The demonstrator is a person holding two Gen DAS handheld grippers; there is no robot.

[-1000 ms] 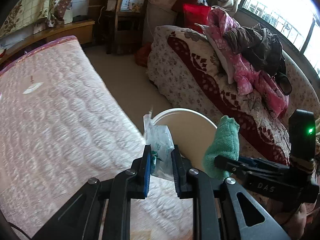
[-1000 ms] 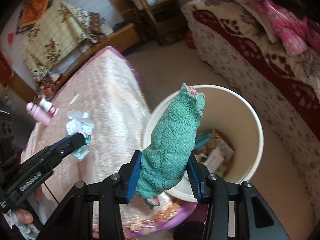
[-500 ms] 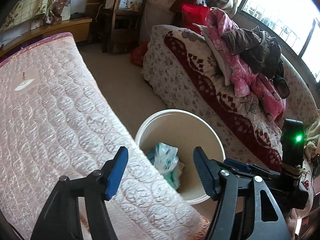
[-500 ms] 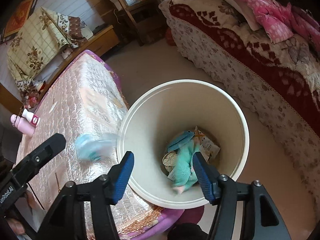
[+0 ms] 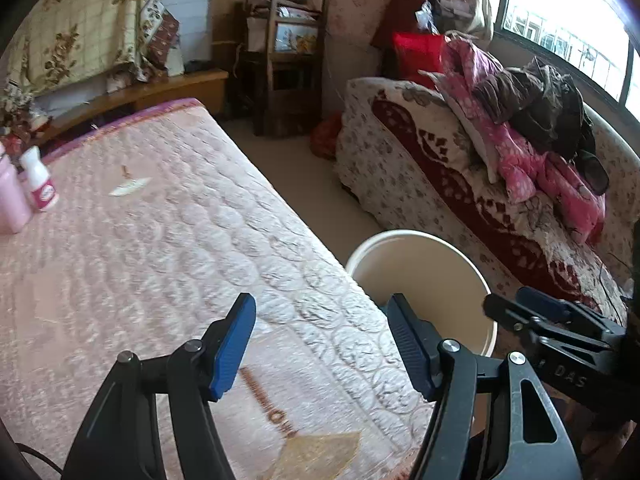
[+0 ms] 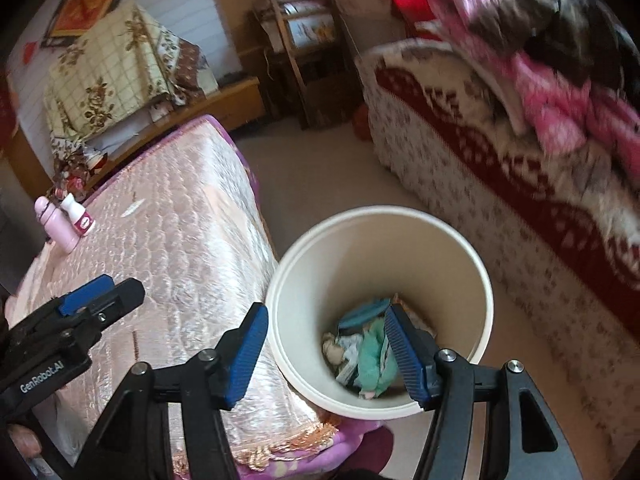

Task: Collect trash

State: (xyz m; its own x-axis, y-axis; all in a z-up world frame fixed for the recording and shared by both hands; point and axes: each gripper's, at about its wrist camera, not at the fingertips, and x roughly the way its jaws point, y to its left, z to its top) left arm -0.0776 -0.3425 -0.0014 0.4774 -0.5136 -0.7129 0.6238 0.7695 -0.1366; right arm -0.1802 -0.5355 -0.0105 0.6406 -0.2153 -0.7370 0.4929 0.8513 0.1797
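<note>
my left gripper: jaws wide, empty
my right gripper: wide too (nothing held)
bin: right below it, trash inside

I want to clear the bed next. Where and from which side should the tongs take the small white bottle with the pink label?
Grip the small white bottle with the pink label across its body from above: it stands upright, close beside the pink bottle.

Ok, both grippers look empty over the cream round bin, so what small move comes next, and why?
Probably swing the left gripper toward the small white scrap on the pink quilted bed cover. Both grippers' jaws stand open and empty, and the green cloth already lies in the cream bin.
</note>
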